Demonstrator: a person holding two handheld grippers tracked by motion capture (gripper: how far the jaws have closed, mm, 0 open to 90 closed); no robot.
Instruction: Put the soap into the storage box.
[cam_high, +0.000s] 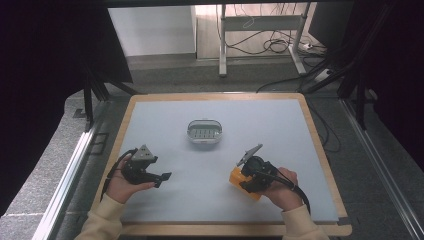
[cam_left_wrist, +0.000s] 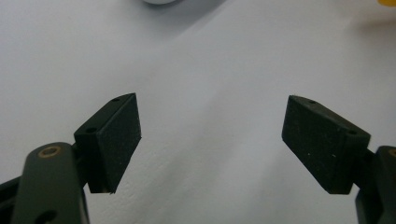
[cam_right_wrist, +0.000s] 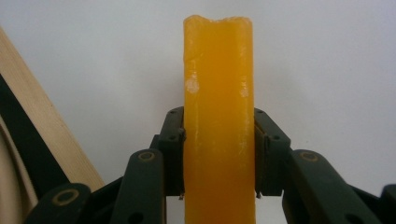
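Soap bar (cam_right_wrist: 218, 121) clamped edge-on in right hand-held gripper (cam_right_wrist: 218, 154), long axis along jaws; left hand-held gripper (cam_left_wrist: 212, 144) spread, empty.

Sits mid-table: a pale oval tray (cam_high: 204, 131) on the grey mat (cam_high: 165, 120); cables (cam_high: 270, 46) beyond.

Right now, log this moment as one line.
right hand-held gripper: shut on orange block | left hand-held gripper: open, nothing held | white soap dish: mid-table
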